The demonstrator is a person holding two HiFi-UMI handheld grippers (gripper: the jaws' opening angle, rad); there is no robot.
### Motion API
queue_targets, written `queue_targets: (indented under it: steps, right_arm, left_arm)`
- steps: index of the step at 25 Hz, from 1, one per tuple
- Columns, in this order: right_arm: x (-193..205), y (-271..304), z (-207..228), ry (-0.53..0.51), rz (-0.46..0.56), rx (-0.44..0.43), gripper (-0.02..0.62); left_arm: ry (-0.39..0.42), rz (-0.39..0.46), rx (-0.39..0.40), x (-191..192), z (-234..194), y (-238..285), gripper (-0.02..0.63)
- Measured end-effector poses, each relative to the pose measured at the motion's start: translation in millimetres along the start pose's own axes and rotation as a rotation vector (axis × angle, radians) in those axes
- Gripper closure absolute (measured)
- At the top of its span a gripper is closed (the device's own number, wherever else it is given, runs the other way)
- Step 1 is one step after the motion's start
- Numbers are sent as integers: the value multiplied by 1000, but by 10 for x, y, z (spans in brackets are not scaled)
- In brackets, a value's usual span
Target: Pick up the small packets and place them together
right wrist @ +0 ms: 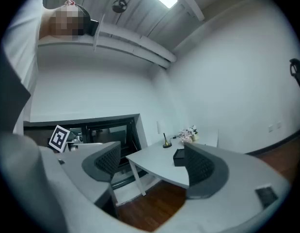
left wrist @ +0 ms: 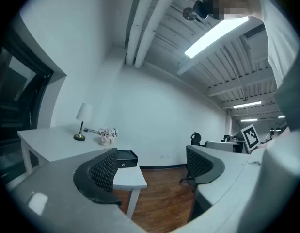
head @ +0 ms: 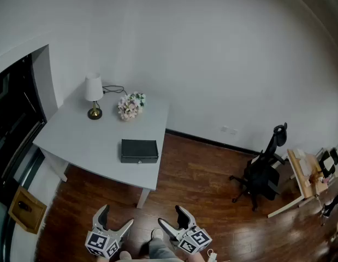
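White table [head: 92, 141] against the wall, and on it only a lamp [head: 94, 91], a bunch of flowers [head: 130, 106] and a shut black box [head: 139, 150]. From where I stand, no small packets show anywhere: not on the tabletop, not on the wooden floor [head: 201, 184], not in any view. They may be inside the box (only a guess, since its lid is down), or somewhere out of sight.

The person stands well back from the table, both tools held low in front of the body. The left gripper [head: 117, 214] has its jaws spread wide with nothing between them; its own view looks straight through the gap to the table's corner and the floor beyond. The right gripper [head: 172, 215] is the same, jaws wide apart and empty, pointed towards the table from a distance.

So I'd judge the task as not yet begun. Nothing is gathered and nothing is gripped. All of it is left: walk up to the table, find the packets, lift each one and set them side by side. An office chair [head: 264, 171] sits off to the right, well clear of the way.
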State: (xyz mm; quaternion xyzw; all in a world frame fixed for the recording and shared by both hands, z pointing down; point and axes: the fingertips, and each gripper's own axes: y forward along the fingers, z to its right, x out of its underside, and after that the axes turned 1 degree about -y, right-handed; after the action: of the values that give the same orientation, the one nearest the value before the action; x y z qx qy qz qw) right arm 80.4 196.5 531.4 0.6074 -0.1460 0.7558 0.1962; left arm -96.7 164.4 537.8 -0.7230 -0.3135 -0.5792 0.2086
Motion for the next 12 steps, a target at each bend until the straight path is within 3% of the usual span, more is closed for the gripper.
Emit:
queue_targets:
  steps: [5,12]
  right_arm:
    - [-158,333,510,7,11,-95,189]
    - [-386,727,1519,55,33,-105,190]
  left_arm:
    - [-5,13,-71,-112,-110,569,178]
    - [29,35,-173,-441,-231,1211,183]
